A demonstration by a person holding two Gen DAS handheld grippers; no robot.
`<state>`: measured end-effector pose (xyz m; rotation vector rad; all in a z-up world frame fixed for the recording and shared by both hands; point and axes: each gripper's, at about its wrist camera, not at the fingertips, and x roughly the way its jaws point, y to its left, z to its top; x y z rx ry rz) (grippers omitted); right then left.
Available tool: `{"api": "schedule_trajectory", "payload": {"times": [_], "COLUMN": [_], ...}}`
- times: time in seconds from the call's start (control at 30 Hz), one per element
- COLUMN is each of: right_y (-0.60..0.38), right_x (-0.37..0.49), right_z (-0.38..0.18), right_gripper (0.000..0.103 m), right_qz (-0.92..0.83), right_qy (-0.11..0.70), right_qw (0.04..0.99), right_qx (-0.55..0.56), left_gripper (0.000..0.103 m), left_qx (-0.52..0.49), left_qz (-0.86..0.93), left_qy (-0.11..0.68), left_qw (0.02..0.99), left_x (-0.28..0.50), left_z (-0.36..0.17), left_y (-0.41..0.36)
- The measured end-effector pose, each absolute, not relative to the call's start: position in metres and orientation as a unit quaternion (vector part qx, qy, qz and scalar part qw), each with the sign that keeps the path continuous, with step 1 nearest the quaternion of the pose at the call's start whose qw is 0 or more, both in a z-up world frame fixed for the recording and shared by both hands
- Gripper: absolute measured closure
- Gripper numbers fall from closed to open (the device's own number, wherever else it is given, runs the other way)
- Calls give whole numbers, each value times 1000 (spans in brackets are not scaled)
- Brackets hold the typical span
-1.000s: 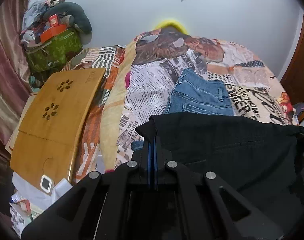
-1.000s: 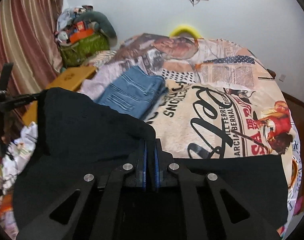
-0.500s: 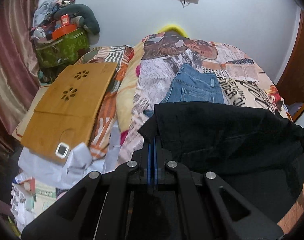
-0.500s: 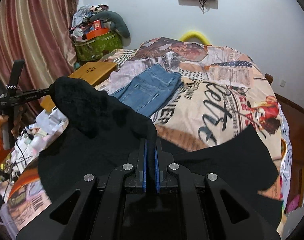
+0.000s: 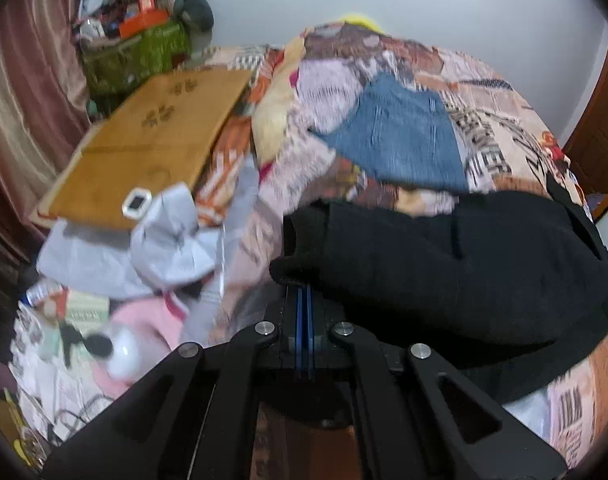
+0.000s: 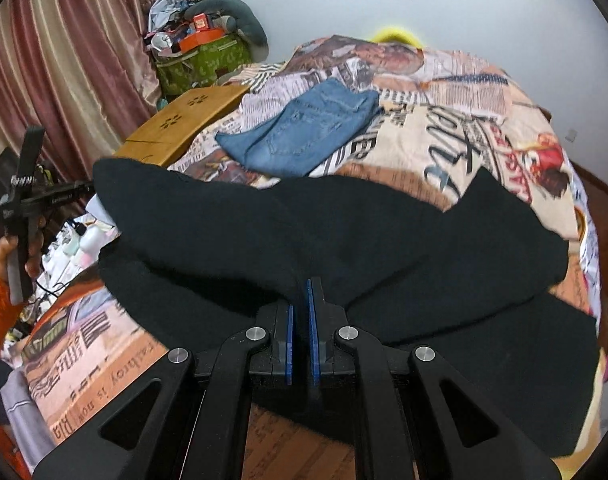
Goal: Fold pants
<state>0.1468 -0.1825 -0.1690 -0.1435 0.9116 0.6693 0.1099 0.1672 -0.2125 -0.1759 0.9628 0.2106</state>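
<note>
The left claw was clamped on a bunched corner of the black pants, its blue pads pressed together with dark cloth pinched at their tips. The right claw gripped another part of the same edge, a fold of black fabric caught between its blue pads, which stood only slightly apart around the cloth.

The black pants hung stretched between the two claws and draped onto the near part of the bed, which was covered with a quilt printed like newspaper pages. In the right wrist view the lifted edge ran from the right claw out to the left claw, seen at the left side with a hand in an orange sleeve around its handle. A second layer of black cloth lay beneath the lifted one and spread toward the lower right, over the bed's edge.

Farther up the bed, apart from the black pants, lay a folded pair of blue jeans. Beside the bed on the left rested a wooden lap tray with flower-shaped cutouts, a small white device on its near end, crumpled grey-white cloth just below it, and a green bag piled with clutter against the wall. The left wrist view was blurred.
</note>
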Motion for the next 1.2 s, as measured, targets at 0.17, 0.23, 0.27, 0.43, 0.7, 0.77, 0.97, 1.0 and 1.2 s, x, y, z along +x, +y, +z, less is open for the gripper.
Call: {"api": "schedule_trajectory", "payload": {"times": [0.17, 0.23, 0.27, 0.43, 0.7, 0.77, 0.97, 1.0, 1.2], "right_y": [-181, -185, -185, -190, -217, -224, -241, -243, -252], "right_x": [139, 138, 136, 131, 134, 139, 166, 172, 214], "right_z": [-183, -182, -181, -165, -127, -118, -102, -103, -117], "right_gripper": [96, 93, 92, 77, 39, 29, 15, 13, 12], "right_qz": [311, 310, 307, 300, 258, 248, 206, 202, 184], "right_qy": [451, 453, 454, 450, 395, 382, 356, 357, 371], "right_qw": [834, 834, 835, 839, 880, 889, 910, 911, 909], "right_qx": [-64, -54, -53, -61, -57, -47, -45, -46, -52], "left_gripper": [102, 101, 100, 64, 21, 10, 6, 6, 4], "left_qx": [-84, -88, -86, -70, -67, -70, -38, -33, -5], "left_qz": [106, 111, 116, 141, 133, 126, 103, 98, 74], "left_qy": [487, 490, 488, 467, 420, 407, 394, 393, 396], "left_qw": [863, 860, 861, 870, 895, 902, 913, 914, 915], "left_x": [98, 95, 93, 90, 110, 122, 166, 174, 219], "left_z": [-228, -227, -225, -203, -160, -151, -134, -133, -137], "left_y": [166, 169, 170, 176, 166, 160, 127, 121, 87]}}
